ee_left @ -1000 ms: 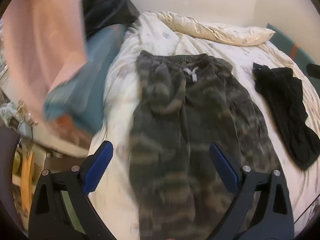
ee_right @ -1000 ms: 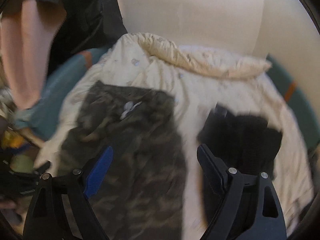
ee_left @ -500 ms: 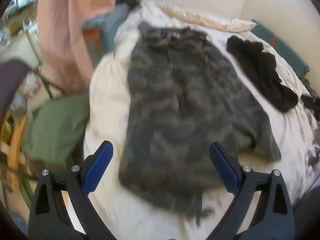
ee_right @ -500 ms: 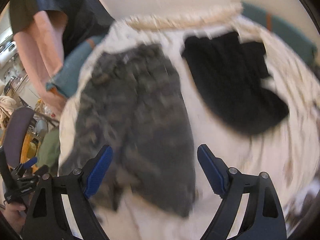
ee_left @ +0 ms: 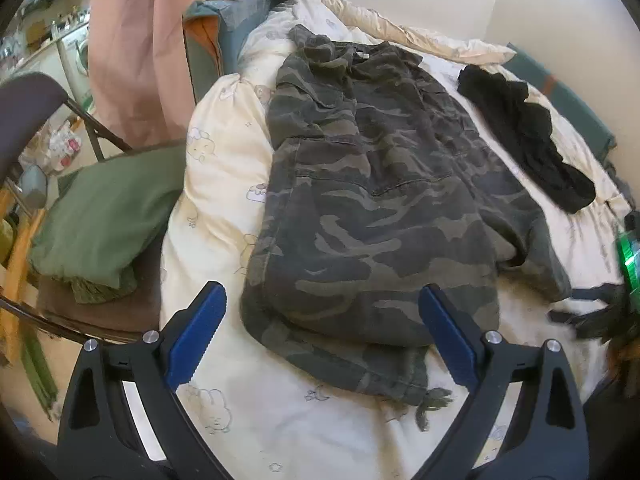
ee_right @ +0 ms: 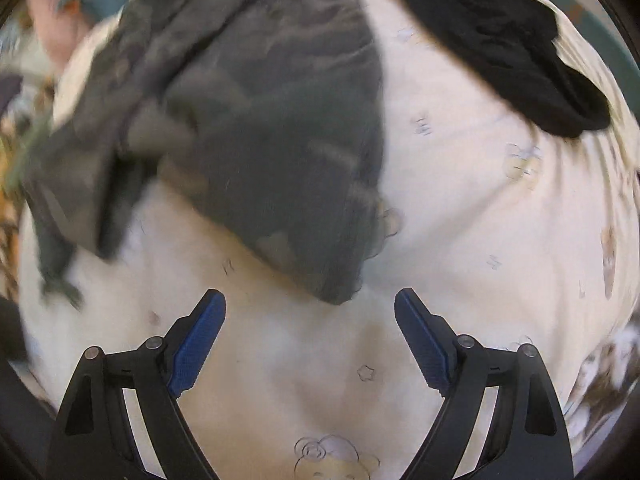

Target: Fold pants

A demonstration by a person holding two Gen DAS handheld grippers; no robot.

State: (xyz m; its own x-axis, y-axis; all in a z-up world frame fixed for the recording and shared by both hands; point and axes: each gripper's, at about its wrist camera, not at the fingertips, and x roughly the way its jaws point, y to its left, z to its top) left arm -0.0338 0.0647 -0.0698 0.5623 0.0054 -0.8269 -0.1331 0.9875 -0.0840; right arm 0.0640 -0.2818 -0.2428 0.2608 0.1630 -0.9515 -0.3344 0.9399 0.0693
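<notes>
Grey-green camouflage pants (ee_left: 372, 200) lie spread on a cream bed cover (ee_left: 224, 168), waistband at the far end, leg hems toward me. My left gripper (ee_left: 320, 312) is open and empty, hovering over the near hem. In the right wrist view the pants (ee_right: 260, 120) are blurred; the hem corner of one leg points at my right gripper (ee_right: 310, 312), which is open and empty just short of it, above the cover (ee_right: 460, 220).
A black garment (ee_left: 528, 136) lies on the bed right of the pants, also in the right wrist view (ee_right: 500, 40). A chair with a green cushion (ee_left: 104, 208) stands left of the bed. A pink curtain (ee_left: 128, 40) hangs behind it.
Both grippers have pulled back from the waistband end to the hem end of the pants and dropped lower. The right gripper now sits close over the cover by a leg corner.
</notes>
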